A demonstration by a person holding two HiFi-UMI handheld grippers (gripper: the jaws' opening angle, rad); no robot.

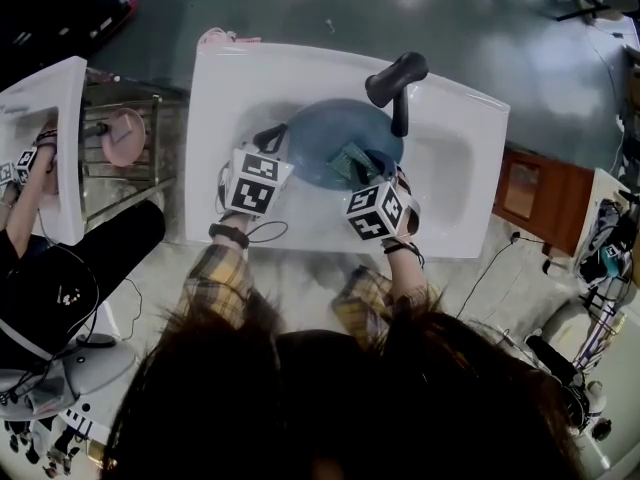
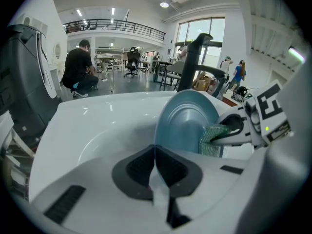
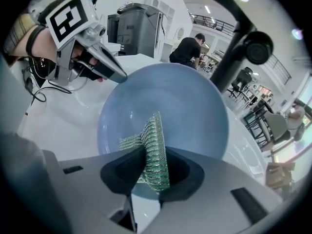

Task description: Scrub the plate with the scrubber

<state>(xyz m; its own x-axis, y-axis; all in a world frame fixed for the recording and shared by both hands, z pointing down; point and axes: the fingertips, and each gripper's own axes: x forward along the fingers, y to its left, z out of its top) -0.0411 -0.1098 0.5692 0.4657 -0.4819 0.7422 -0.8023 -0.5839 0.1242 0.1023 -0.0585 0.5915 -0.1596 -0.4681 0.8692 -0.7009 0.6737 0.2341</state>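
**Rim of the plate (image 3: 190,106) pinched, scrubber (image 3: 152,140) on its face**

At left: left gripper (image 2: 155,155) closed tight on the rim of the blue plate, held tilted up on edge inside the white sink (image 1: 455,183). In the middle: hollow face of the plate turned toward the right gripper (image 3: 152,168). At right: jaws of that gripper clamped on the green mesh scrubber, folded, its free end lying against the plate's face. Beyond, to the right: black faucet (image 1: 396,86) reaching over the plate.
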